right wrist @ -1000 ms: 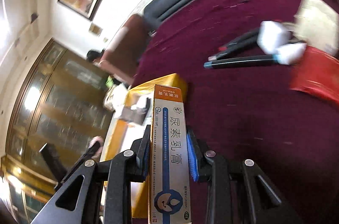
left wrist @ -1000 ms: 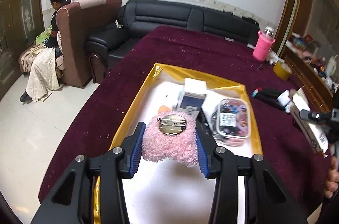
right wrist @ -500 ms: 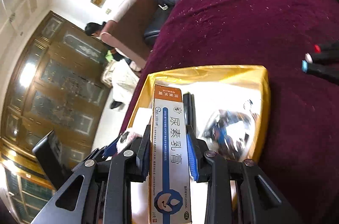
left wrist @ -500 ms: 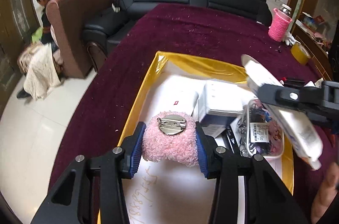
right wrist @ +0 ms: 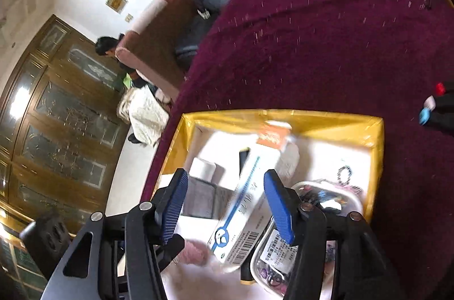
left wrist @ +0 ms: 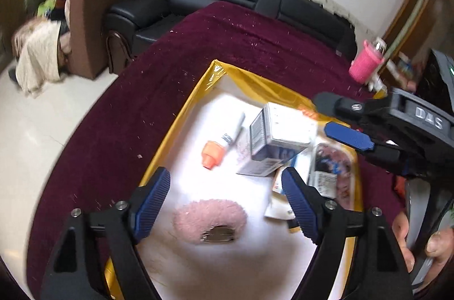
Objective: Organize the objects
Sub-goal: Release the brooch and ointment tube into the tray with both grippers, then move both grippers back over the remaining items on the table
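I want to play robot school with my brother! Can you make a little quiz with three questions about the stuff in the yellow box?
1. True or false: the pink fluffy brooch lies in the yellow tray, with the left gripper not touching it.
2. Which is on the marker pen? A) a green cap B) an orange cap C) no cap
3. Fill in: the long white carton between the right gripper fingers has an ______ end.

Key: 1 true, its jaws are opening and stand clear of the brooch. 2 B. 3 orange; the right jaws are opening too, pads off the carton.
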The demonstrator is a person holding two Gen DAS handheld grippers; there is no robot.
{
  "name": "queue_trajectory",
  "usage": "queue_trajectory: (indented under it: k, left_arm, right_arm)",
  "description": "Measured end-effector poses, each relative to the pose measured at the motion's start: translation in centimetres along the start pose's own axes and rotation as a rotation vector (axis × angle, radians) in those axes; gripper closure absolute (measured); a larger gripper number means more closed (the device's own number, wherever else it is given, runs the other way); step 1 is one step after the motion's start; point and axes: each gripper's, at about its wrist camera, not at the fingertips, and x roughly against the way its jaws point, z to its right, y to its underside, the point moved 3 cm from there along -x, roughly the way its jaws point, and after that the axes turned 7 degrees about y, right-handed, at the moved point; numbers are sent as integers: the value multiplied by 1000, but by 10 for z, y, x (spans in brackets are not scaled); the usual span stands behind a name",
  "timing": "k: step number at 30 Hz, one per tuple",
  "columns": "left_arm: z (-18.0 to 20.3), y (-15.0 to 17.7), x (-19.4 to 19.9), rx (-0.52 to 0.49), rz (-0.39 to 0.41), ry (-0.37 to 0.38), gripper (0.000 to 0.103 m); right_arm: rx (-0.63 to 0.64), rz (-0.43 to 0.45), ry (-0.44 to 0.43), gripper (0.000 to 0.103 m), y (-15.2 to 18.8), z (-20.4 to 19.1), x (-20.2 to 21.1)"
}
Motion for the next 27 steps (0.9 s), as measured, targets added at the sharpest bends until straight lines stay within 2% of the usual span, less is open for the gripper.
queue_trajectory:
  k: [3, 6, 9, 11, 14, 16, 21, 24, 27]
  left_arm:
    - [-1, 5, 1, 44, 26, 15, 17]
    - [2, 12, -4, 47, -5, 7, 17]
    - [11, 16, -7, -7, -36, -23, 17]
    - [16, 20, -10, -36, -56, -36, 16]
    - [24, 25, -8, -58, -63, -22, 16]
    - [27, 27, -4, -55, -57, 18, 16]
    - [34, 28, 8, -51, -24, 61, 16]
    - [48, 29, 20, -45, -10, 136, 16]
    - [73, 31, 26, -105, -6, 175, 13]
  right_arm:
    - [26, 38, -43, 39, 1, -8, 21]
    - [43, 11, -134, 35, 5, -20, 31]
    - [79, 3, -139, 33, 11, -29, 40]
    - [103, 20, -127, 27, 15, -26, 50]
    - [115, 60, -45, 20, 27, -1, 69]
    - [107, 69, -3, 20, 35, 20, 79]
    - [22, 137, 109, 20, 55, 91, 123]
    - [-49, 175, 127, 19, 66, 129, 149]
    - [-103, 222, 144, 18, 78, 161, 173]
